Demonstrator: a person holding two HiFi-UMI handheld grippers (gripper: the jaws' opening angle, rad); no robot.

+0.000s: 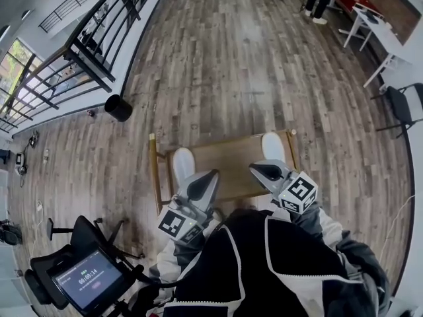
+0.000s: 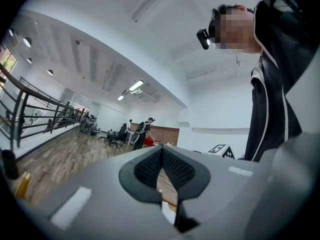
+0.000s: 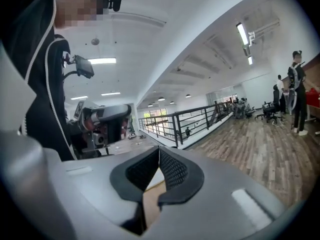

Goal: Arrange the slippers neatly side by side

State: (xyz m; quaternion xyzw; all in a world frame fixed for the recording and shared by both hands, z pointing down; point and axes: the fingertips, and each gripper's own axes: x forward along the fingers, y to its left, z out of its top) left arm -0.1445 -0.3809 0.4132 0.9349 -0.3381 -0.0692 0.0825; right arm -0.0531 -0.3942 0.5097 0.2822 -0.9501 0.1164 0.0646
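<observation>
1. The grey left gripper (image 1: 206, 182) is held over the near left edge of the low rectangular wooden table (image 1: 225, 160). In the left gripper view its black ribbed pads (image 2: 147, 166) are seen pressed together, with nothing between them.
2. The grey right gripper (image 1: 261, 170) is held over the near right part of the same table. In the right gripper view its jaws are likewise seen closed and empty, and only a sliver of the wooden top shows below the pads (image 3: 172, 170).
3. The left-hand white slipper (image 1: 183, 166) is laid at the left end of the table top, just beside the left gripper's tip.
4. The right-hand white slipper (image 1: 273, 147) is laid at the right end, just beyond the right gripper. The two slippers are set well apart, with bare wood between them.
5. A black cylindrical bin (image 1: 119, 107) is stood on the grey-brown plank floor (image 1: 231, 58), near a black metal railing (image 1: 86, 51).
6. A black wheeled chair (image 1: 89, 233) is seen at lower left, and a lit screen (image 1: 88, 282) is shown beside it.
</observation>
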